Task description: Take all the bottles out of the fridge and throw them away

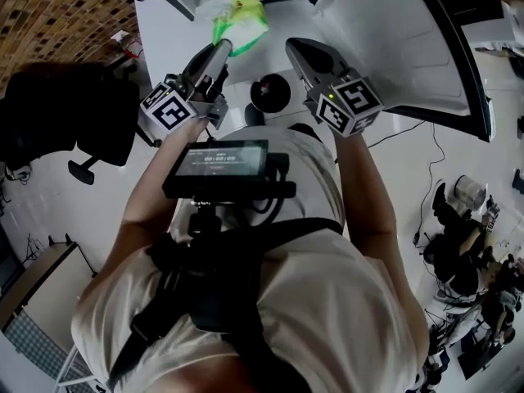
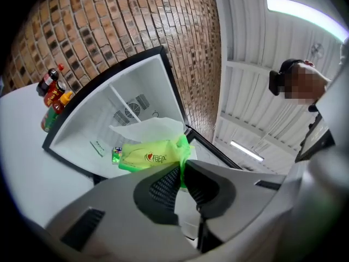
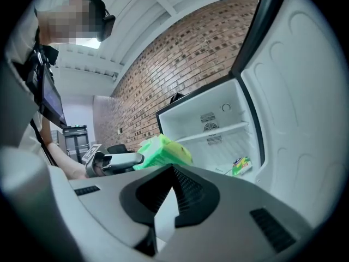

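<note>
The left gripper [image 2: 182,169] is clenched on a soft, bright green-and-yellow packet [image 2: 152,156] with a red heart mark, at frame centre before the open white fridge [image 2: 82,141]. Three bottles [image 2: 52,94], one dark, one red, one green, cluster at upper left by the fridge's outer edge. The right gripper [image 3: 173,171] is pinched closed and empty.

I'm seeing a lab or studio workspace here, not a home kitchen: bare brick wall [image 3: 180,64], white beamed ceiling [image 2: 245,53] with strip lights [image 2: 305,12], black office chair [image 1: 61,117], cables [image 1: 431,170] trailing over the white floor [image 1: 123,195], one white fridge [image 2: 82,130] standing open.
</note>
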Tool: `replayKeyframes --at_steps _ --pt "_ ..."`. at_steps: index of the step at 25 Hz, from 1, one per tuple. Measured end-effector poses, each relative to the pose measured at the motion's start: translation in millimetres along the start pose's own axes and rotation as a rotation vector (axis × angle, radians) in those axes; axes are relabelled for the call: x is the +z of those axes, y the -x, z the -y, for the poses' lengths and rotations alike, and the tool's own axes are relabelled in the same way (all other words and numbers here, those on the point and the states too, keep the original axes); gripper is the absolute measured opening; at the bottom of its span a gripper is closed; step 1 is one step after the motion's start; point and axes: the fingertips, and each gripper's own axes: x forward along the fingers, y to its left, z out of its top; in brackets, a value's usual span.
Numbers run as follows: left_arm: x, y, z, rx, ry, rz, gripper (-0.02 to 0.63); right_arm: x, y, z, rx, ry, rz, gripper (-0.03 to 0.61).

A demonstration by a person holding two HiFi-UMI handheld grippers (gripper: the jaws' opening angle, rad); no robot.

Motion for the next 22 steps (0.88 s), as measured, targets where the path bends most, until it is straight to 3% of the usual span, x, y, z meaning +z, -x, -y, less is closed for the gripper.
replayKeyframes --at_steps 12,17,22 --pt "-81 1 60 0.102 -0.016 -0.064 0.025 -25 90 11 0.058 -0.067 0.012 0.005" --pt "-114 21 66 0.154 -0.059 -0.166 0.025 -45 96 7 0.090 -0.115 0.018 0.005" --pt "-150 42 61 0.199 -0.039 -0.258 0.023 -61 107 1 0.090 -0.145 0.004 0.005"
